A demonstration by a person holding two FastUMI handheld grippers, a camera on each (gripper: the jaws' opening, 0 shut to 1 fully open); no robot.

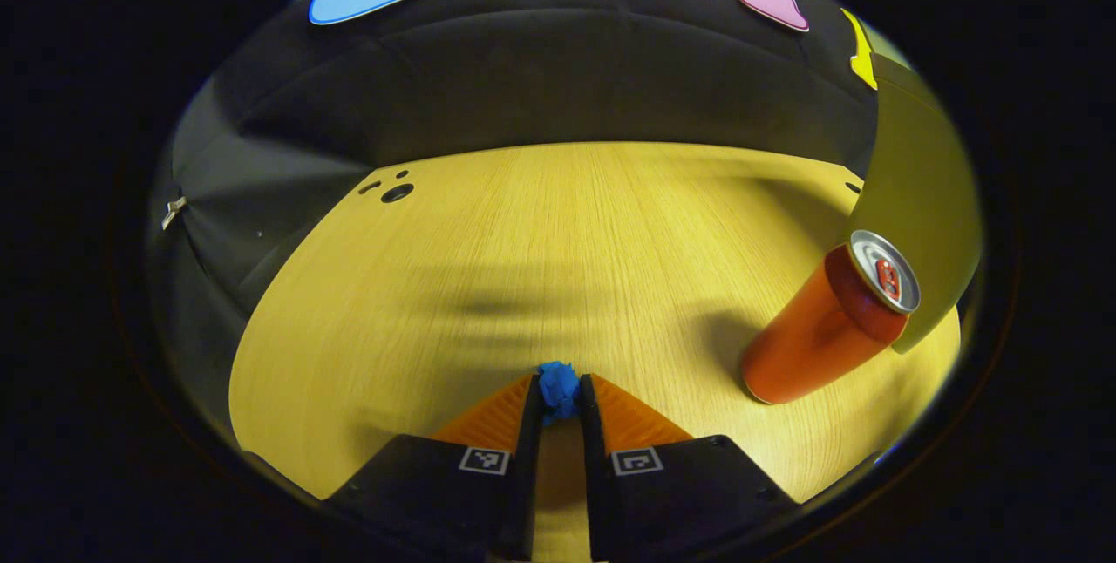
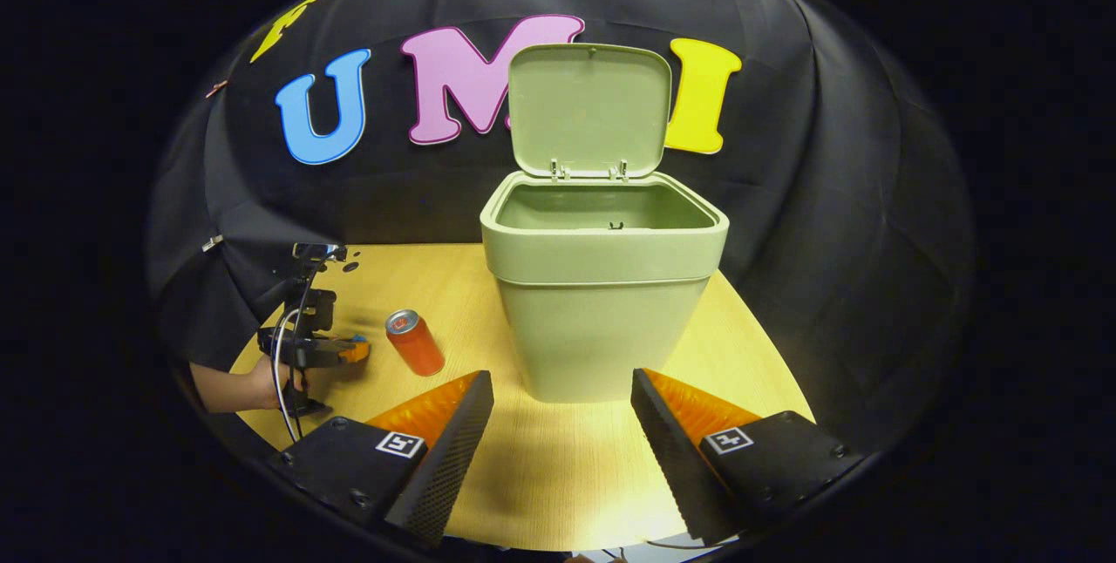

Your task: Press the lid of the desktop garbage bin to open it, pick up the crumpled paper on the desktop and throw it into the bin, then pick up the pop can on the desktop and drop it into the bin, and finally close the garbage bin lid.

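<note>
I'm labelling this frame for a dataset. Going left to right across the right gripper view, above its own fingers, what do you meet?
Person's hand → left gripper shut on blue crumpled paper → upright orange pop can → pale green plastic garbage bin, lid up.

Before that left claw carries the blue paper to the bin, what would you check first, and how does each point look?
1. Lid open: ok, it stands upright behind the bin mouth.
2. Paper gripped: ok, the left gripper has both fingers pressed on it.
3. Paper lifted off the table: cannot tell.
4. Can beside the route: ok for now, it stands upright between the left gripper and the bin, so I would pass above it.
5. Right gripper out of the way: ok, it is open, holds nothing and sits in front of the bin.
6. Room inside the bin: cannot tell, its bottom is hidden.
</note>
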